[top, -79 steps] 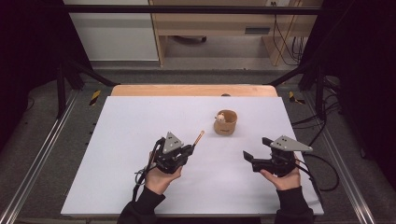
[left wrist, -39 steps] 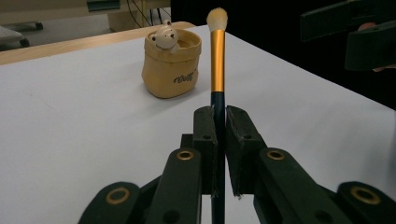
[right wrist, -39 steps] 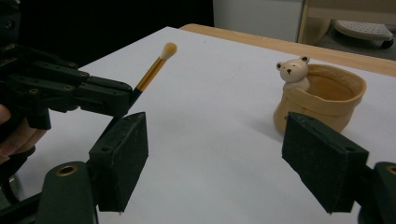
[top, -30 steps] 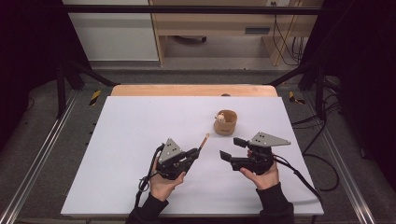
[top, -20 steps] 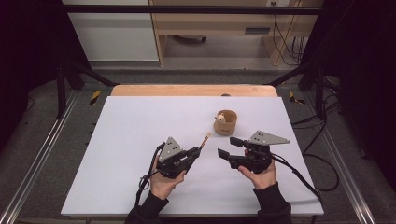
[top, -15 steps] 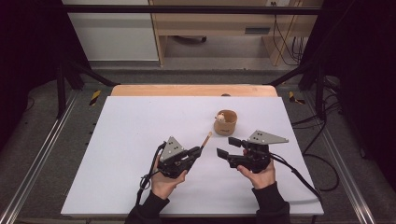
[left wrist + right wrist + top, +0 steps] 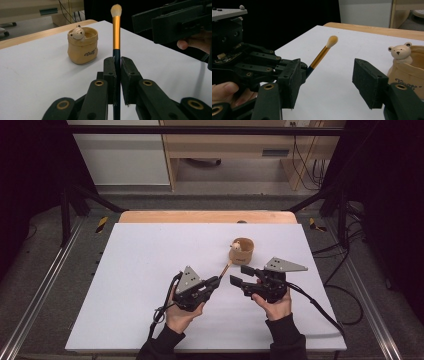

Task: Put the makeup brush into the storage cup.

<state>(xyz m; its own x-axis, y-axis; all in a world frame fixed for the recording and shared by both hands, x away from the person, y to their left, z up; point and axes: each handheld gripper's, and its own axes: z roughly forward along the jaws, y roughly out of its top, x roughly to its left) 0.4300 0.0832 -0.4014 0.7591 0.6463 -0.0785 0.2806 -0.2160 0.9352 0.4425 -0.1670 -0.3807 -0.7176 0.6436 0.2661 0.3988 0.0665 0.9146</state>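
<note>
Left gripper — jaws clamped on the dark handle of a slim makeup brush with gold ferrule and pale bristle tip, held off the white table and pointing toward a tan pouch-shaped cup holding a small bear figure. Right gripper — jaws partly apart, just been closing, nothing between them, facing the brush from just beside it.

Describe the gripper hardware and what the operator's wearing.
Both the left gripper and right gripper are matte black, with linkage arms on brass-ringed pivots and blocky rectangular pads. Each carries a grey three-cornered plate on top and trails a black cable. The sleeves are dark.
</note>
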